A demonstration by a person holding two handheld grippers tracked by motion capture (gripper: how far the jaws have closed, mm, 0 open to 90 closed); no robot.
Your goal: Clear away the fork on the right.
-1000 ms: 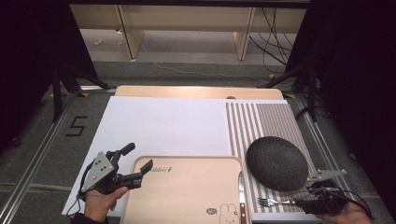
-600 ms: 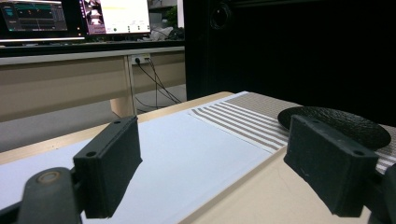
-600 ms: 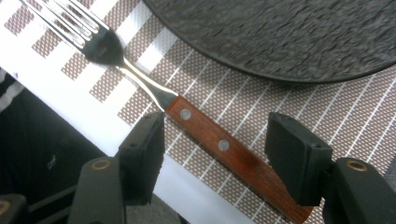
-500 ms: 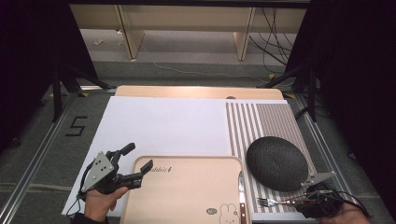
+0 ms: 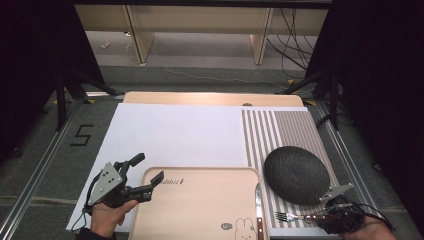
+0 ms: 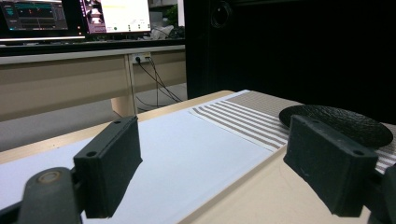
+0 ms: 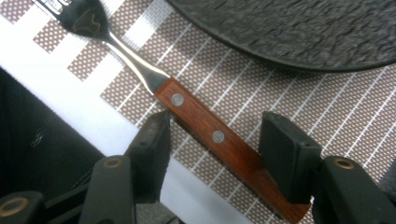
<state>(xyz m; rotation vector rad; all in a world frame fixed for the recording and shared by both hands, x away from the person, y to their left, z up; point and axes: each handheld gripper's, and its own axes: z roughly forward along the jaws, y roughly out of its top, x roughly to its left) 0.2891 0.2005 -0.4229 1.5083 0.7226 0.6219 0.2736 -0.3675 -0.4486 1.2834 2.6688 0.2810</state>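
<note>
A fork (image 5: 294, 217) with a wooden handle (image 7: 212, 136) lies on the striped placemat (image 5: 280, 132), just in front of a black plate (image 5: 296, 175). My right gripper (image 5: 322, 218) reaches in from the right. Its jaws straddle the handle and have just been closing, with gaps still showing beside the wood, so my right gripper (image 7: 217, 135) is open. My left gripper (image 5: 146, 170) rests open at the left corner of a wooden tray (image 5: 200, 200). Nothing is between the jaws of my left gripper (image 6: 219, 158).
A knife (image 5: 258, 205) lies along the tray's right edge. A white sheet (image 5: 175, 135) covers the table's middle and left. The table's front edge runs close under the fork, and a dark drop (image 7: 42, 140) shows beside it. Desks and cables stand beyond the far edge.
My right gripper has edged slightly left toward the fork's handle. The left gripper and everything on the table have stayed put.
</note>
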